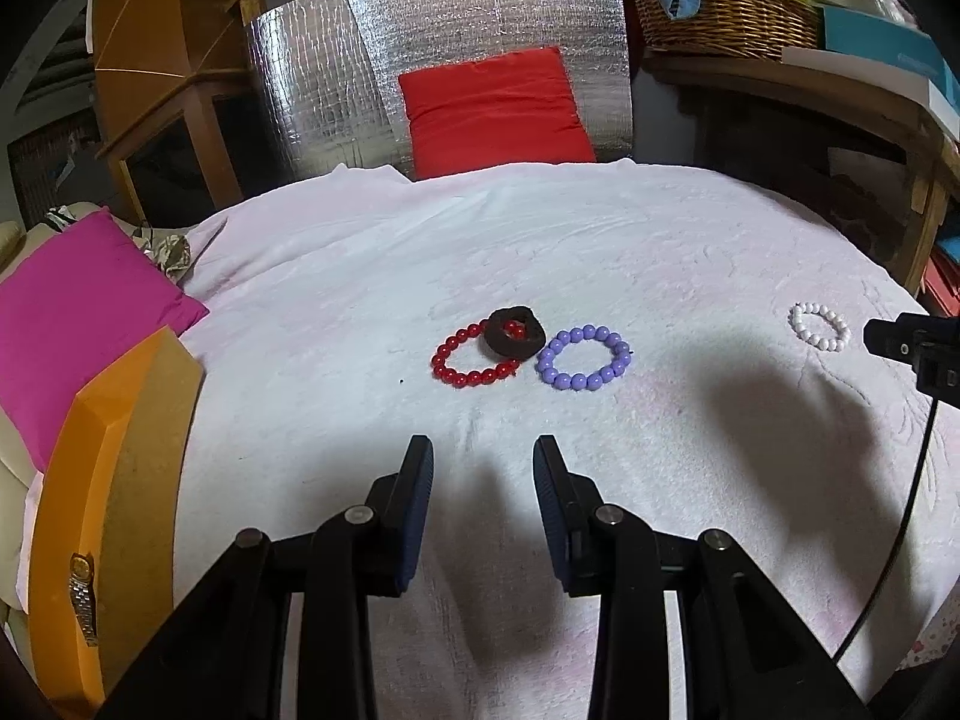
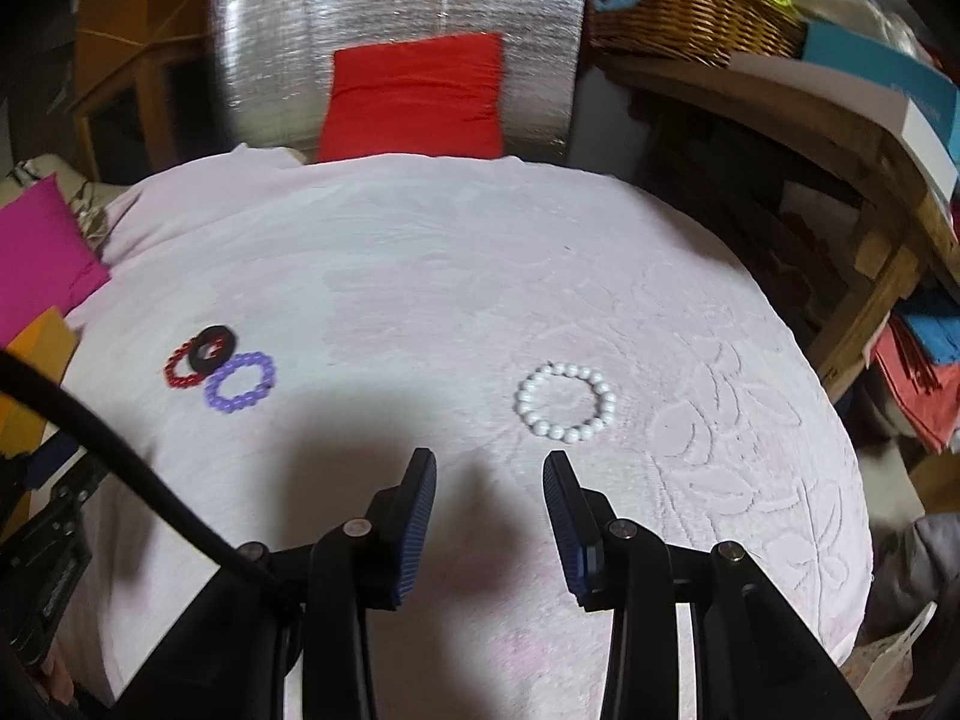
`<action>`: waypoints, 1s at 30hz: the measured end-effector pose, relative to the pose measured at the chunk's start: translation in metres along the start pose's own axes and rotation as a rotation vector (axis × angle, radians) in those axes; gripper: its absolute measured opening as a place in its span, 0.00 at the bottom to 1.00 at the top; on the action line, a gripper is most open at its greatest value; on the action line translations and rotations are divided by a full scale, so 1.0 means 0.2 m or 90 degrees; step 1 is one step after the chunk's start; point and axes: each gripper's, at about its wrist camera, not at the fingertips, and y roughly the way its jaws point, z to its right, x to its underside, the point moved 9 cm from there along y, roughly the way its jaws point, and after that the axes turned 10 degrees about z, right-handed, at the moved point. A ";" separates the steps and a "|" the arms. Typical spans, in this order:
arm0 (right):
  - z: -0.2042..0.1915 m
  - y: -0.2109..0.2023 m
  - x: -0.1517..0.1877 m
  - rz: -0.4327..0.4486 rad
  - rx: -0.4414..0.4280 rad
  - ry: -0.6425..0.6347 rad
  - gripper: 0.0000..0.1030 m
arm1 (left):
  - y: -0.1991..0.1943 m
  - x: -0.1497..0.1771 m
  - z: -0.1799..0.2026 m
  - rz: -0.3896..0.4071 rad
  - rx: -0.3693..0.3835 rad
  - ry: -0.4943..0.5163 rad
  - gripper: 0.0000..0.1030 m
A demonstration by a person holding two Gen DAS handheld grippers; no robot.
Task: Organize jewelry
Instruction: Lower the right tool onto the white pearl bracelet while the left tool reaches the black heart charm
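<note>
- A red bead bracelet, a dark brown ring and a purple bead bracelet are lying together on a pale pink blanket that is covering the bed.
- The dark ring is resting on the far edge of the red bracelet, and the purple bracelet is lying just beside both, to the right in the left wrist view.
- A white bead bracelet is lying alone, well apart from the cluster, on the embossed flower pattern of the blanket.
- The left gripper is hovering above the blanket with its fingers spread and nothing between them, the cluster lying just ahead.
- The right gripper is hovering with its fingers spread and empty, the white bracelet just ahead and slightly right.
- Only the left wrist view is showing an orange box at the left edge with a metal wristwatch lying on it, and the tip of the other gripper beside the white bracelet at the far right.
- Only the right wrist view is showing the white bracelet close up, and a black cable crossing its lower left corner.
- Both views are showing a pink cushion at the left, a red cushion against a silver foil panel, and a wicker basket on a wooden shelf.
</note>
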 end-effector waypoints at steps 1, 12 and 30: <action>0.01 0.01 0.00 -0.003 0.003 0.002 0.39 | 0.00 0.00 0.00 0.000 0.001 -0.001 0.34; 0.22 0.18 0.02 -0.041 0.047 0.079 0.40 | 0.02 0.00 0.03 -0.006 0.007 -0.008 0.34; 0.46 0.38 -0.01 -0.093 0.024 0.224 0.40 | 0.21 -0.03 0.02 -0.057 0.050 -0.045 0.37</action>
